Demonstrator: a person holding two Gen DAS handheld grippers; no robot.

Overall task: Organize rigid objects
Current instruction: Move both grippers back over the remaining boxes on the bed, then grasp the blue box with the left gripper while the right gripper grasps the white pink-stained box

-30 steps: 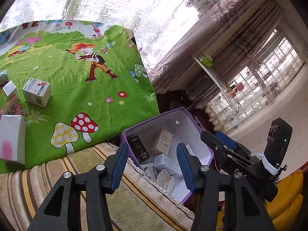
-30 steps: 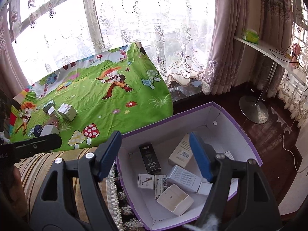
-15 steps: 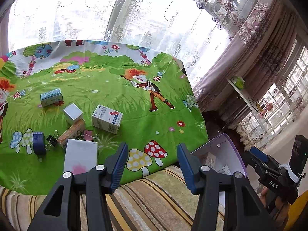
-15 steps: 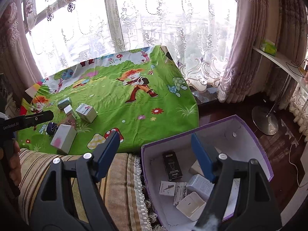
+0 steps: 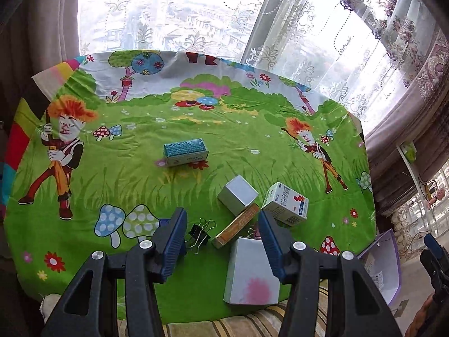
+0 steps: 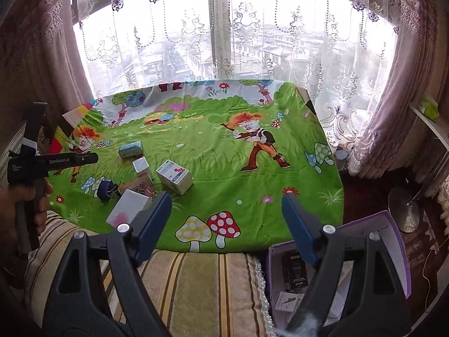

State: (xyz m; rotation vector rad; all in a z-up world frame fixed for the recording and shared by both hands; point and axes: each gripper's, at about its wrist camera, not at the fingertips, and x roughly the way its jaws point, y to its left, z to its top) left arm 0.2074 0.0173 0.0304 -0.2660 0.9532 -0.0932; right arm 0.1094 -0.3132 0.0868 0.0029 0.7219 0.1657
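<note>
Several small boxes lie on the green cartoon cloth (image 5: 196,129): a teal box (image 5: 185,151), a silver cube (image 5: 237,195), a white medicine box (image 5: 285,204), an orange box (image 5: 235,226) and a white box with a pink spot (image 5: 252,275). A black binder clip (image 5: 200,234) lies beside them. My left gripper (image 5: 223,238) is open and empty, just above the clip and the pink-spot box. My right gripper (image 6: 227,219) is open and empty over the cloth's front edge. The purple box (image 6: 393,241) holds several small boxes at the lower right.
A striped cushion (image 6: 210,286) runs along the front of the cloth. Lace curtains (image 6: 224,33) and a window stand behind. A shelf (image 6: 432,118) and a round lamp base (image 6: 404,210) are on the right. The left gripper's body (image 6: 42,165) shows in the right wrist view.
Both grippers have swung left, away from the purple box and toward the boxes on the green cloth. The left gripper now hovers over the pile. Both stayed open.
</note>
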